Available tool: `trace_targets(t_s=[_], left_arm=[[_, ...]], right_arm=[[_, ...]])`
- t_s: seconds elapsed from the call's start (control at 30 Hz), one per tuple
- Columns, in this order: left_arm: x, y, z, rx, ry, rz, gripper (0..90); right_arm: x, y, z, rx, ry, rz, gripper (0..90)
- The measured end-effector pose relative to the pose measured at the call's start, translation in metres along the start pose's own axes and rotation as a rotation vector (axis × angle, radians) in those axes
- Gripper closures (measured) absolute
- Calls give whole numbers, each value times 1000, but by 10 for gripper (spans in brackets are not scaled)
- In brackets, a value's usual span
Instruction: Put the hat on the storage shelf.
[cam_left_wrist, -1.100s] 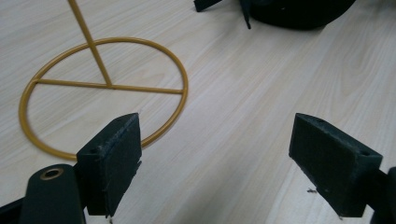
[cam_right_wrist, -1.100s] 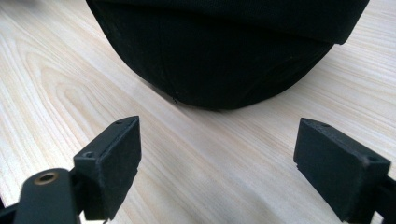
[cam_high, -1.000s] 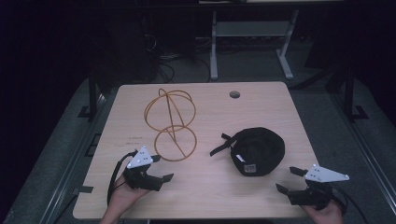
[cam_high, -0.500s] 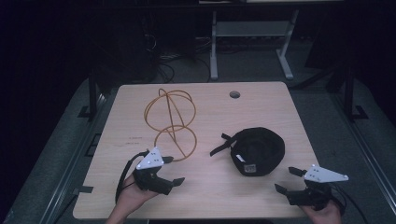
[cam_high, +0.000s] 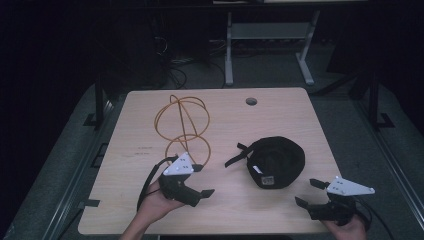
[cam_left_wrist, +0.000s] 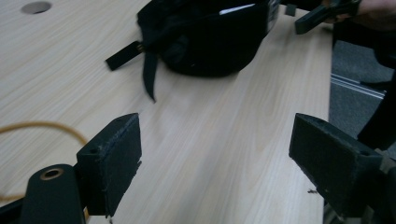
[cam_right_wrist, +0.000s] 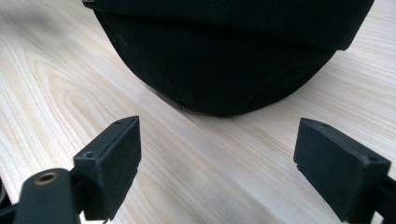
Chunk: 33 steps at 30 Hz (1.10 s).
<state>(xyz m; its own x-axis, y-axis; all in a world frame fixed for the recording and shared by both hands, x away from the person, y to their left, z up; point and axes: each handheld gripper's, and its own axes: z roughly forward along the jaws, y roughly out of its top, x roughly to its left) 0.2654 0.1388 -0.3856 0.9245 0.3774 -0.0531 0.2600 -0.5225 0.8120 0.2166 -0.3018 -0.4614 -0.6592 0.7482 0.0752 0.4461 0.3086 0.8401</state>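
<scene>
A black cap (cam_high: 278, 161) lies upside down on the pale wooden tabletop (cam_high: 280, 117), at about four o'clock from the board's centre, its adjuster strap (cam_high: 236, 157) trailing off toward nine o'clock and a small label showing on its near edge. The right gripper (cam_high: 306, 193), held in a hand at the tabletop's five o'clock corner, points at the cap from just beside it; in the right gripper view its two black jaws stand wide apart and empty, with the cap's dark curved crown (cam_right_wrist: 219, 56) lying just ahead of them on the wood. The left gripper (cam_high: 203, 180), held in a hand near the seven o'clock edge, is turned toward three o'clock; in the left gripper view its jaws are likewise released, gripping nothing, with bare wood between them and the cap (cam_left_wrist: 210, 37) and its strap (cam_left_wrist: 148, 77) farther off. Just at eleven o'clock of the left gripper stands an orange wire frame (cam_high: 182, 125) of looped rings, untouched, and a round cable hole (cam_high: 251, 101) sits near the twelve o'clock edge. The step in hand appears to be the approach: both grippers are lining up on the cap and neither touches it yet. The next move likely calls for the right gripper to ease forward until the cap's near rim sits between its jaws, then close, while the left travels on toward the strap side to steady or take the soft fabric, which may sag or slide if pinched at only one point.
</scene>
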Motion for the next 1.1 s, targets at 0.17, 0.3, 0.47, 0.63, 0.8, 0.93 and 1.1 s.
trace_targets(t_s=[0.17, 0.3, 0.47, 0.63, 0.8, 0.93, 1.1], left_arm=[[-5, 18, 10, -1, -36, 26, 165], [-11, 37, 26, 20, -76, 60, 166], [-14, 55, 45, 48, -109, 93, 167], [-18, 71, 63, 69, -145, 115, 168], [-23, 85, 77, 81, -169, 149, 203], [-24, 92, 87, 107, -180, 166, 211], [-31, 101, 108, 176, -191, 241, 214]], right_arm=[[0, 0, 1, 1, 3, -4, 145], [1, 0, 0, -1, 4, -5, 145], [1, 0, 1, 2, 6, -5, 145], [1, 0, -1, -8, 8, -5, 145], [0, 0, -1, -6, 11, -6, 145], [0, 0, -2, -9, 11, -7, 146], [-1, -1, -3, -11, 15, -5, 145]])
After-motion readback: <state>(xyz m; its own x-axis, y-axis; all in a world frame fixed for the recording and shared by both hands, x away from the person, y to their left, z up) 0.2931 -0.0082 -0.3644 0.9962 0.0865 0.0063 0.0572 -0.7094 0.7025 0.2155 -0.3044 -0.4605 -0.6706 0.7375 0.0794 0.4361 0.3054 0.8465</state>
